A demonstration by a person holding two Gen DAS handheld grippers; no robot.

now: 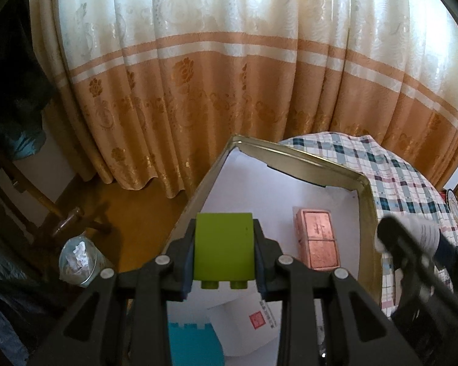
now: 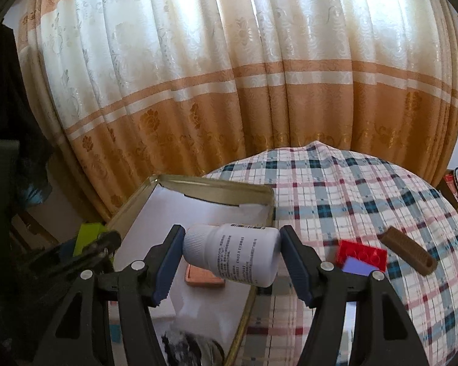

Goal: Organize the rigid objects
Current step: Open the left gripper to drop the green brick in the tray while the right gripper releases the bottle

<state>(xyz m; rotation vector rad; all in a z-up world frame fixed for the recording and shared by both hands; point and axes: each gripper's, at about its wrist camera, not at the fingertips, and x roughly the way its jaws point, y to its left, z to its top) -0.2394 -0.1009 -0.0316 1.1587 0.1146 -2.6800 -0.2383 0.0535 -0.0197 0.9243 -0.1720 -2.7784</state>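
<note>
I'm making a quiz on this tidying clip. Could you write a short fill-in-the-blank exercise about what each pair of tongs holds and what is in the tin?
1. The left tongs are shut on a ____ toy block.
2. The right tongs grip a white ____ lying sideways.
3. A copper-coloured bar lies inside the ____ tin.
4. On the checked cloth beside the tin lies a ____ brick.

Missing words: green; bottle; open; red
</note>
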